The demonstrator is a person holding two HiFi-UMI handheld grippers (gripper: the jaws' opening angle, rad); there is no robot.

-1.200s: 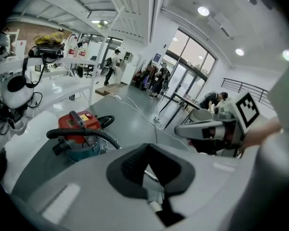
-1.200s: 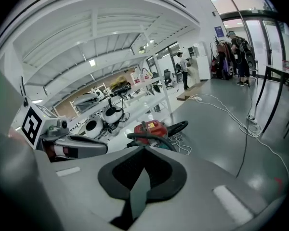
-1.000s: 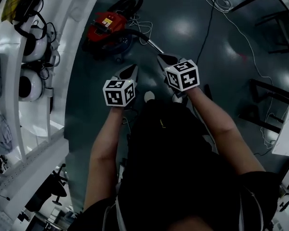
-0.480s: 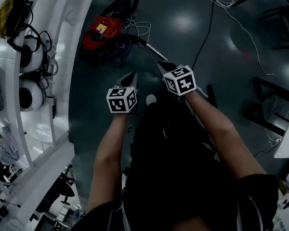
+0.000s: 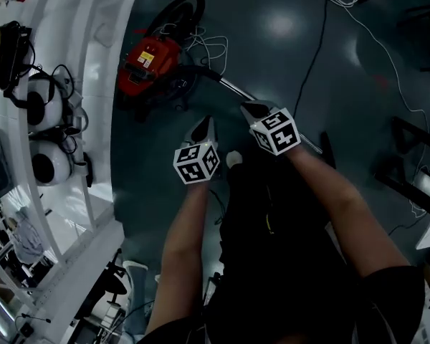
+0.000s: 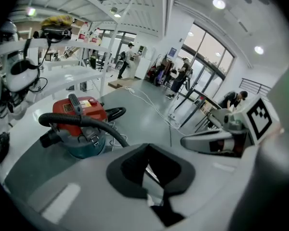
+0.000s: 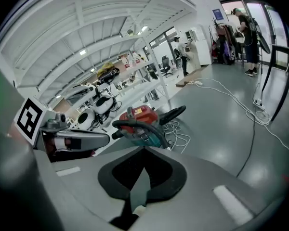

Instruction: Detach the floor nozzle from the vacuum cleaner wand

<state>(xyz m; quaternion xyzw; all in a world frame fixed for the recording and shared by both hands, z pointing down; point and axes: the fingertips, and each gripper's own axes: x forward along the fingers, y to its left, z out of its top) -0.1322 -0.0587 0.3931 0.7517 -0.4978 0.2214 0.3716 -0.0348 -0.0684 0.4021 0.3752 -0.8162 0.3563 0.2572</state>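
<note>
From the head view, the red canister vacuum cleaner (image 5: pixel 147 61) sits on the glossy grey floor (image 5: pixel 287 56), near the white shelving (image 5: pixel 72 70). Its black hose (image 5: pixel 201 69) leads into a slim silver metal wand (image 5: pixel 233 86), which slants away under the right gripper (image 5: pixel 251 109). A dark, flat floor nozzle (image 5: pixel 328 149) seems to lie at the wand's far end, beside the right forearm, though it is dim there. The left gripper (image 5: pixel 204 122) hangs near the wand, apart from it. Neither gripper touches anything.

In the left gripper view, the fingers are pressed together with nothing between them. The vacuum cleaner and its hose stand ahead, and the other gripper shows at the right.

The right gripper view shows the same: fingers together and empty, with the vacuum cleaner ahead.

The wand looks stiff, smooth and likely slippery, and the nozzle rigid, light plastic. A sound hold would probably be one gripper on the wand just above the joint and the other on the nozzle's neck, then twisting while pulling straight apart.
</note>
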